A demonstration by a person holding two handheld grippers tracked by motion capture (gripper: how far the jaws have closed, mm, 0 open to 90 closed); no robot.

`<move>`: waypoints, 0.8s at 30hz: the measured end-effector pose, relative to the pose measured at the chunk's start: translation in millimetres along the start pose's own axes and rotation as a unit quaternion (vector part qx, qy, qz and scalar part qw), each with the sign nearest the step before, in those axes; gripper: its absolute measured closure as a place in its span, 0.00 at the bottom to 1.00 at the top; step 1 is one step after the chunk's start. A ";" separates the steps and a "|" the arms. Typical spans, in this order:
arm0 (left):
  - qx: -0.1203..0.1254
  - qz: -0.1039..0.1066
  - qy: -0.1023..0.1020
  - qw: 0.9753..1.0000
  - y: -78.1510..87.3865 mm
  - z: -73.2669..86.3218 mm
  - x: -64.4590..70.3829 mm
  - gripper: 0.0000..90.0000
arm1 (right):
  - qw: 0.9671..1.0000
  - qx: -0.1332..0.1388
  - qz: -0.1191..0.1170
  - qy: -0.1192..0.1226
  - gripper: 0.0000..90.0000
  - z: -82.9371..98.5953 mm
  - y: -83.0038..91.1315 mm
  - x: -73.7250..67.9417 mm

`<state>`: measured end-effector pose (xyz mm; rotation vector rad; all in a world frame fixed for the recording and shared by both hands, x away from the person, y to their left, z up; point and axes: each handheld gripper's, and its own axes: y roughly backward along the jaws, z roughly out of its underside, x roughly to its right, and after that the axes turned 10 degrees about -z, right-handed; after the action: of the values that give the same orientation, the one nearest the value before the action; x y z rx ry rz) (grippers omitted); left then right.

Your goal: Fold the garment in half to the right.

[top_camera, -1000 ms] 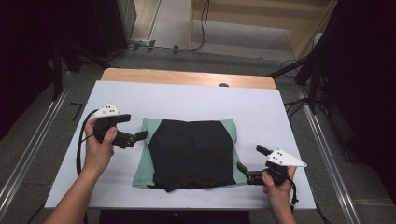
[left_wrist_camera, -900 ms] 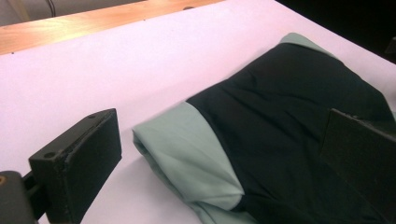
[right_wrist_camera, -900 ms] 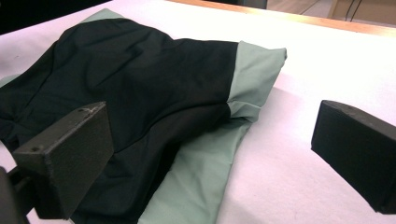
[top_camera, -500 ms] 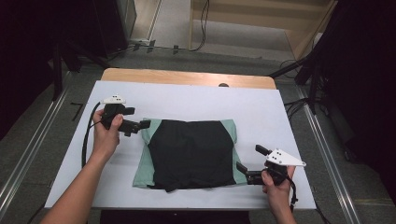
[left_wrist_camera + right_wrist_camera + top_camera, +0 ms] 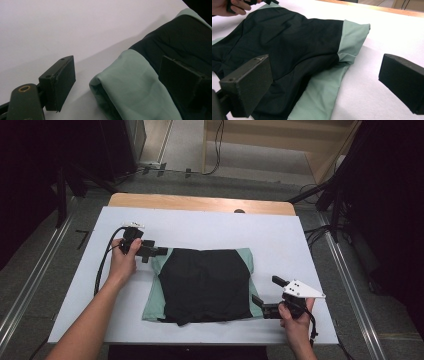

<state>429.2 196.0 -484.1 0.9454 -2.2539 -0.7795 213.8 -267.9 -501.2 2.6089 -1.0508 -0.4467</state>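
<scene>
- Lower right of the high view: the right gripper [image 5: 258,304] lies low on the white table cover [image 5: 310,250], held in a hand [image 5: 295,320] that comes in from the bottom edge; its tips sit just at the lower right corner of the folded garment [image 5: 204,282]
- In the right gripper view the right gripper [image 5: 324,82] has its jaws spread wide with nothing between the pads; one pad hangs over the black cloth at lower left of the frame, the other over bare white cover at right, and the green hem of the garment [image 5: 287,50] runs between them
- Centre of the high view: the garment lies flat, black in the middle with pale green strips along its left and right sides, its lower edge near the front edge of the cover
- Bare white cover lies open to the right of the garment and in a broad band beyond it, up to the far edge
- Left of centre in the high view: the left gripper [image 5: 162,252] is at the garment's upper left corner, held by the left hand [image 5: 122,260], with its black cable looping down the cover toward the lower left
- In the left gripper view the left gripper [image 5: 117,77] is wide open; the rolled green corner of the garment [image 5: 135,85] lies between its pads, and neither pad is seen pressing it
- Top of the high view: a strip of bare wooden tabletop [image 5: 200,203] shows past the cover's far edge
</scene>
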 end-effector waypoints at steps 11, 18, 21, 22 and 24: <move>-0.047 0.009 0.035 0.998 -15.1 2.5 1.4 0.21 | 1.000 -0.004 0.000 0.003 0.00 0.4 -0.6 -0.7; -0.060 0.009 0.035 0.998 -17.6 2.9 3.5 0.49 | 1.000 -0.006 -0.001 0.001 0.00 0.4 -1.4 -1.8; -0.058 0.013 0.024 0.998 -15.8 2.4 5.8 0.67 | 1.000 -0.006 -0.001 0.002 0.00 0.3 -1.4 -2.0; -0.054 0.011 0.023 0.998 -14.3 1.6 7.7 0.74 | 1.000 -0.006 -0.001 0.002 0.00 0.4 -1.2 -1.6; -0.048 -0.003 0.011 0.999 -10.2 -0.6 12.6 0.85 | 1.000 -0.005 -0.001 0.001 0.00 0.5 -0.9 -0.9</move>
<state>426.5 180.3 -487.3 0.9126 -2.1753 -0.8669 213.6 -266.7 -501.8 2.6012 -1.0422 -0.4493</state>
